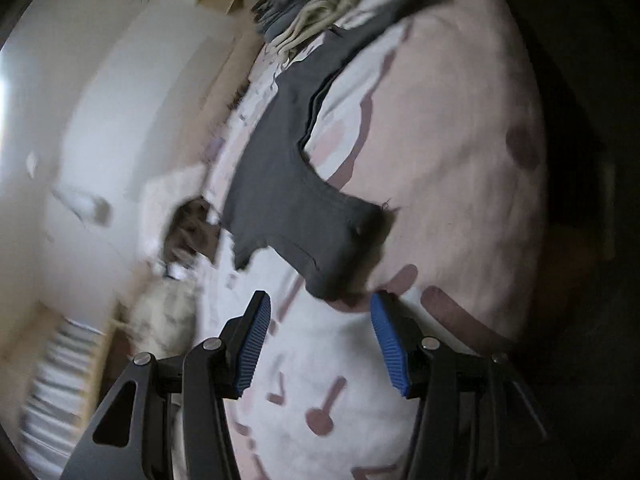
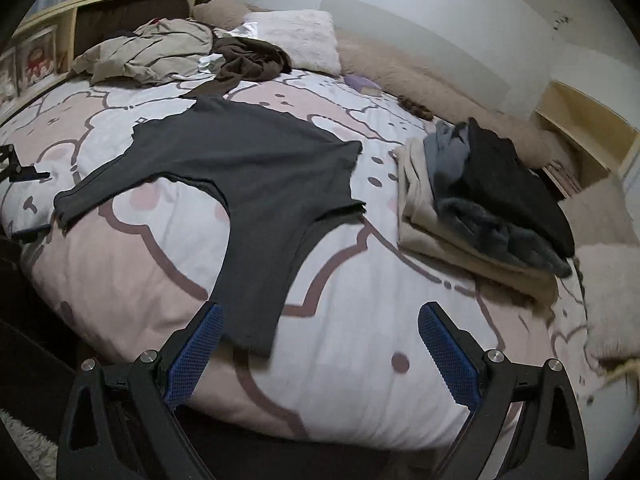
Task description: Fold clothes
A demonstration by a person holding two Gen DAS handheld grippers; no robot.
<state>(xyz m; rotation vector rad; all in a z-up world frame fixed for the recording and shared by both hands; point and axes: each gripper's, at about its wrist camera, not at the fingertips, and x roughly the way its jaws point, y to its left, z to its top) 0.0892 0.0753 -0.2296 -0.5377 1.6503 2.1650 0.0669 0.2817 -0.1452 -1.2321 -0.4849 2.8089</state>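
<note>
Left gripper (image 1: 318, 320) first: its blue pads (image 1: 254, 344) stand partly apart with nothing between them, hanging just short of the near sleeve end of the grey shirt (image 1: 280, 184). That shirt runs away from the fingers across the pink-and-white duvet (image 1: 452, 168), and the whole view is tilted and smeared with blur. Up at the far end sits a stack of clothes (image 1: 304, 12), cream and grey, just past the shirt. Off to the side there's a pale wall and something dark and fuzzy I can't make out. Over to the right wrist view now: right gripper (image 2: 320, 332), jaws spread wide, empty, poised over the bed's near edge with the shirt's nearest sleeve lying beside one blue pad (image 2: 196, 356) and not pinched. Here the grey shirt (image 2: 248, 156) lies spread flat mid-bed, both sleeves splayed out. To one side, the folded stack (image 2: 480, 208), cream underneath, grey and black on top, sits apart from the shirt. Up by the headboard, a loose heap (image 2: 160, 56) of beige and brown garments, with a white pillow (image 2: 296, 36) just beside it.
</note>
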